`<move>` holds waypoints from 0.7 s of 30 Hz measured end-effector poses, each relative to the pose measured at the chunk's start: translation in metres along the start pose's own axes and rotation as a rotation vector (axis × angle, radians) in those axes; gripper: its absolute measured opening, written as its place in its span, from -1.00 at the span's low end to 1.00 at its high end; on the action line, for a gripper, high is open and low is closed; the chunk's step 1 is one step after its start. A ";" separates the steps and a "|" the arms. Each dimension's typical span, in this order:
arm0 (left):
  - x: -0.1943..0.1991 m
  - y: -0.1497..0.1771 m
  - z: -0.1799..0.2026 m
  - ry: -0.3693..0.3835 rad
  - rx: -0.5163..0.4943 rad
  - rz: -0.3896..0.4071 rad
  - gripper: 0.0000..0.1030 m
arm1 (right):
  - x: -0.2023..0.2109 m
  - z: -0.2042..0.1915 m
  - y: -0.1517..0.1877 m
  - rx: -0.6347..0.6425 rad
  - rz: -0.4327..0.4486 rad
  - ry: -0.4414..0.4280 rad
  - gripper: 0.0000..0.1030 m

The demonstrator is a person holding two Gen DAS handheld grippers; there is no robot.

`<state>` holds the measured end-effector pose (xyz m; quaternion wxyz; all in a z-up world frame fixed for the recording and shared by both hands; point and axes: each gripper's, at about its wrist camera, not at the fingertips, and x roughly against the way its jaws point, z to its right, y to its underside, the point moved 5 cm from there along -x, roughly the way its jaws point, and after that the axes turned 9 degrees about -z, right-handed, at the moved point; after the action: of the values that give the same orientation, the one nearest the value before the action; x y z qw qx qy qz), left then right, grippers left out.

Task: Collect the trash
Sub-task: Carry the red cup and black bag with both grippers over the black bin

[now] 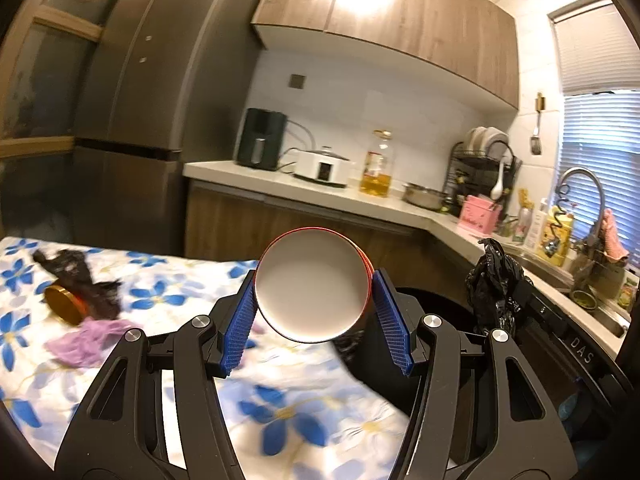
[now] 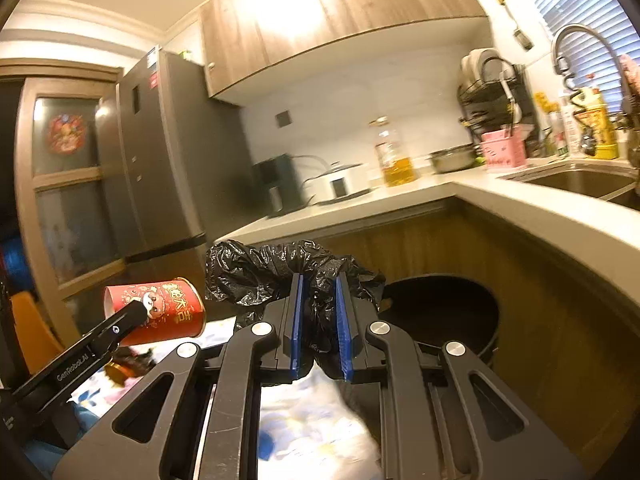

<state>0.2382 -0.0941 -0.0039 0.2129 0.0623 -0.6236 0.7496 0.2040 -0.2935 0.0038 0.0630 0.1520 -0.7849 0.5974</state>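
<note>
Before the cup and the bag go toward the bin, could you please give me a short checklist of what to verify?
1. Left gripper holds the red paper cup between both blue fingers: ok.
2. Right gripper is clamped on the crumpled black plastic bag: ok.
3. Black bin stands open beside the table: ok.
4. Cup is empty: ok, white inside shows nothing.
5. Table trash all collected: not ok; gold lid, purple scrap remain.
6. Space inside the bin: cannot tell.
</note>
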 end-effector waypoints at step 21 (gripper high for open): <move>-0.075 -0.013 0.099 0.153 -0.082 -0.030 0.09 | -0.007 0.069 -0.037 -0.046 0.061 0.123 -0.68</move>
<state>0.2934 -0.2052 0.0021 0.2733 0.0056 -0.6346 0.7229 0.2281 -0.3676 0.0163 0.0964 0.0895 -0.7974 0.5890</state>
